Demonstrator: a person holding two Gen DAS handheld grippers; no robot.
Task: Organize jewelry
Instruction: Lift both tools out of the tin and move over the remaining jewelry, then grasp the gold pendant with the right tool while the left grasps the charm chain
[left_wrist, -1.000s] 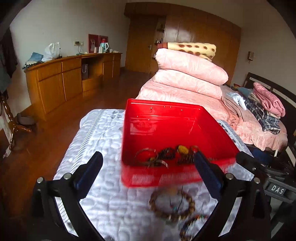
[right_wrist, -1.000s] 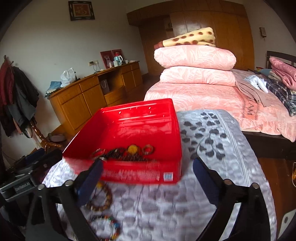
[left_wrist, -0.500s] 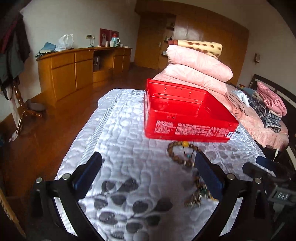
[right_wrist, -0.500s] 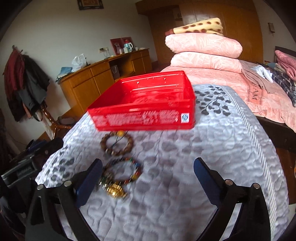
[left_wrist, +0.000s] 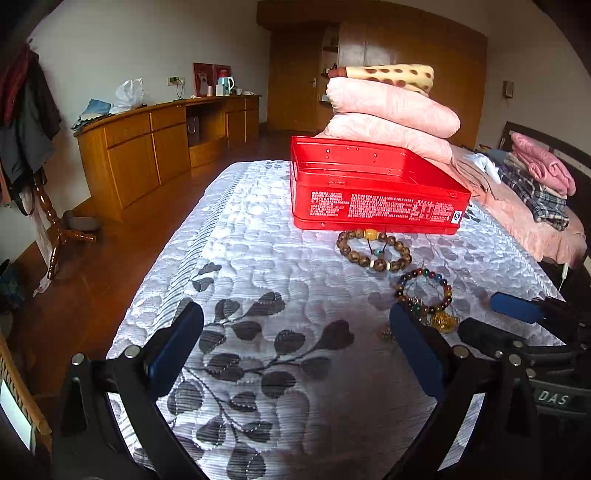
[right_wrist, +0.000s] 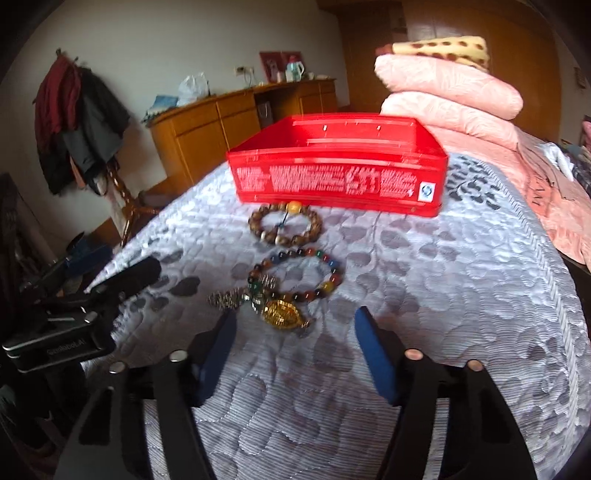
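A red open tin box (left_wrist: 373, 192) (right_wrist: 340, 177) stands on the quilted bed cover. In front of it lies a brown wooden bead bracelet (left_wrist: 373, 251) (right_wrist: 284, 225). Nearer lie a multicoloured bead bracelet (left_wrist: 424, 291) (right_wrist: 306, 273) and a gold pendant piece (right_wrist: 282, 314) (left_wrist: 443, 321). My left gripper (left_wrist: 295, 347) is open and empty, low over the cover, left of the jewelry. My right gripper (right_wrist: 295, 354) is open and empty, just short of the gold pendant. The box's contents are hidden by its wall.
The grey-white quilted cover (left_wrist: 258, 258) drops off to a wooden floor (left_wrist: 92, 266) on the left. Stacked pink pillows (left_wrist: 391, 114) and a pink bed lie behind the box. A wooden sideboard (left_wrist: 155, 144) and a coat stand (right_wrist: 81, 122) are at the left.
Both grippers have pulled back and lowered from over the box to near the cover. The loose bracelets and pendant have come fully into view. The right jaws stand narrower.
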